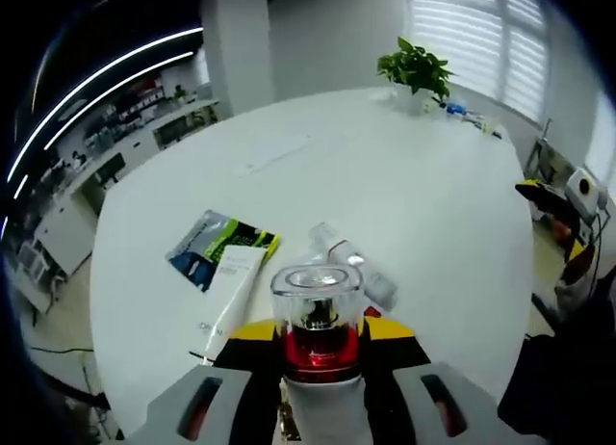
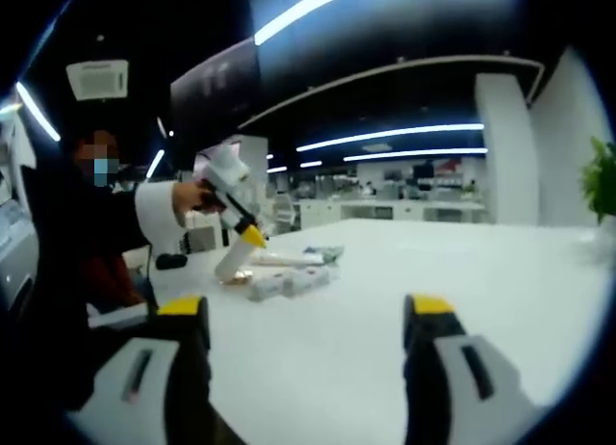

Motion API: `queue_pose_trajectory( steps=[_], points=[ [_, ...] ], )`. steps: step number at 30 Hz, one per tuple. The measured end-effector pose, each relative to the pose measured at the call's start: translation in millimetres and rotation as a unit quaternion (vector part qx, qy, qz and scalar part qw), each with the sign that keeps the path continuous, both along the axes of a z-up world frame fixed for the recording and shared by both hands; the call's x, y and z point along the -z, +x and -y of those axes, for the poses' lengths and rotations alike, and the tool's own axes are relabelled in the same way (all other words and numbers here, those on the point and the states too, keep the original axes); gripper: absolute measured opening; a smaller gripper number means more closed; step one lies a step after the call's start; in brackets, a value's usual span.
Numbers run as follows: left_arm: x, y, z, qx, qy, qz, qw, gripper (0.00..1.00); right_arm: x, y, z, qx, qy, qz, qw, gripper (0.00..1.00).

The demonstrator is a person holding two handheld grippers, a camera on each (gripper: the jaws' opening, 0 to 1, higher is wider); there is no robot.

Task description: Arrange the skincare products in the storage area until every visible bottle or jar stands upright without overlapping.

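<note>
1. White and smooth, the round table [image 1: 404, 195] carries everything; its surface is matte and plain.
2. Farthest left in the left gripper view lies a flat glossy packet [image 1: 219, 245], blue and green, with a white tube [image 1: 231, 293] lying on its side just beside it, overlapping its edge.
3. Next comes a bottle [image 1: 317, 322] with a clear, thick-walled cap and a red glassy body, standing upright between the jaws of the left gripper [image 1: 318, 363]; the yellow-tipped jaws are closed against its sides.
4. Just behind it, a clear box [image 1: 354, 265] lies flat on the table.
5. At the table's far edge stands a leafy green plant [image 1: 417, 67] in a white pot.
6. In the right gripper view, a hand [image 2: 190, 196] holds the left gripper [image 2: 234, 212] down over the same cluster of products [image 2: 287, 278], a pale bottle [image 2: 231, 259] under its yellow tip.
7. The right gripper [image 2: 306, 320] hovers above bare tabletop, its grey, yellow-tipped jaws wide apart and holding nothing, well apart from the products.
</note>
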State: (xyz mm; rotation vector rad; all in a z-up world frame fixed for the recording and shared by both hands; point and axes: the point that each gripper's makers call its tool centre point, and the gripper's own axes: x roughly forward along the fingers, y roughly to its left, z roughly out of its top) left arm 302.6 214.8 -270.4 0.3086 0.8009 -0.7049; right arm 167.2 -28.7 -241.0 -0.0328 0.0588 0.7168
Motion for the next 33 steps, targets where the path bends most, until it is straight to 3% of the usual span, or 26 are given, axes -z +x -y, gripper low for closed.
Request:
queue_pose_trajectory(
  steps=[9,22,30,33],
  points=[
    [-9.8,-20.0,-6,0.01,0.008,0.008,0.9999,0.3,1.8,1,-5,-0.005,0.004,-0.004,1.0,0.82],
    [-21.1,-36.1,-14,0.011,-0.005,0.019,0.9997,0.29,6.9,0,-4,-0.004,0.007,-0.013,0.9999,0.81],
    [-27.3,-45.9,-3,0.019,-0.026,0.017,0.9993,0.29,10.5,1,-3,0.0,0.009,-0.019,0.9998,0.82],
    [-33.9,-46.6,2,0.021,-0.031,0.034,0.9987,0.29,11.0,1,-1,0.003,0.01,-0.019,0.9998,0.82]
  ],
)
